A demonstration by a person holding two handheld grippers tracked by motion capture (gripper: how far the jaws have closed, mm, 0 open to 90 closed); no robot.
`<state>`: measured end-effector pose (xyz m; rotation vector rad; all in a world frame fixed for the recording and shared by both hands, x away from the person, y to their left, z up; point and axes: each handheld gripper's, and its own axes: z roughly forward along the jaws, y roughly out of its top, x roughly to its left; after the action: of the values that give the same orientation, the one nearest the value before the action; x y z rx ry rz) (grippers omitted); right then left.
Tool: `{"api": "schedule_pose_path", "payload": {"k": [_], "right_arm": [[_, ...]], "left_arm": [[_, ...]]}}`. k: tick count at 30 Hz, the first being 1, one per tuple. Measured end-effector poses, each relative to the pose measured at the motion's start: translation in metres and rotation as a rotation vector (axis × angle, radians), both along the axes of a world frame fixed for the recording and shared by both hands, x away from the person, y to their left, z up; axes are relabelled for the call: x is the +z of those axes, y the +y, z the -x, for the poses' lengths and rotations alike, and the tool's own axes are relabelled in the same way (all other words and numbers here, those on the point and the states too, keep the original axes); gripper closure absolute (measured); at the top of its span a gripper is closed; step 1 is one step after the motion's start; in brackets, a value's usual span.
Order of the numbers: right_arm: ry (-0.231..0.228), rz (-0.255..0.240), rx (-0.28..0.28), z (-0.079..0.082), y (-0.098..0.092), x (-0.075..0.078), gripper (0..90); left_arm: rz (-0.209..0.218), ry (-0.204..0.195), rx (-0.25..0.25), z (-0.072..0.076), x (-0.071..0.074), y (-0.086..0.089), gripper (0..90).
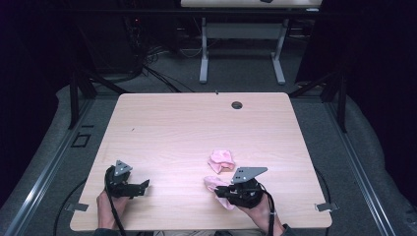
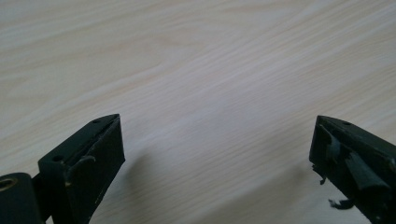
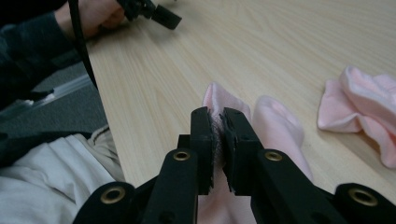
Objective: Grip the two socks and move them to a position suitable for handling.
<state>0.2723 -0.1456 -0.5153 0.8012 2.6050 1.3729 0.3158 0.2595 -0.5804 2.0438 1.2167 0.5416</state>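
Two pink socks lie on the light wooden table [image 1: 196,128]. One sock [image 1: 221,161] [image 3: 364,107] sits crumpled near the table's middle right. The other pink sock [image 1: 212,183] [image 3: 280,130] is stretched out close to the front edge, and my right gripper [image 1: 220,191] [image 3: 219,122] is shut on it, with pink fabric pinched between the two black pads. My left gripper [image 1: 145,185] [image 2: 217,140] stands open at the front left, its jaws wide apart over bare wood with nothing between them. From the right gripper view that left gripper [image 3: 161,14] is far off, apart from both socks.
A small round cable hole [image 1: 237,104] sits near the table's far edge. The person's lap and sleeve [image 3: 51,168] press against the front edge. Another desk's legs [image 1: 204,49] stand beyond the table. Bare wood stretches across the left and far parts.
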Motion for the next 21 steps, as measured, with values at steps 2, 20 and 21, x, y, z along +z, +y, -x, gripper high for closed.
{"api": "schedule_pose_path", "payload": {"k": [2,20,21], "right_arm": [[-0.003,-0.021,-0.012,-0.002,-0.005,0.004,83.2],[0.016,-0.173,-0.041,-0.017,-0.025,0.011,83.0],[0.014,-0.178,-0.044,-0.017,-0.026,0.011,83.1]], "left_arm": [[0.061,-0.020,-0.050,0.003,0.007,-0.007,3.6],[0.178,-0.014,-0.574,0.003,0.022,-0.138,29.7],[0.169,-0.017,-0.600,0.002,0.022,-0.146,31.5]]}}
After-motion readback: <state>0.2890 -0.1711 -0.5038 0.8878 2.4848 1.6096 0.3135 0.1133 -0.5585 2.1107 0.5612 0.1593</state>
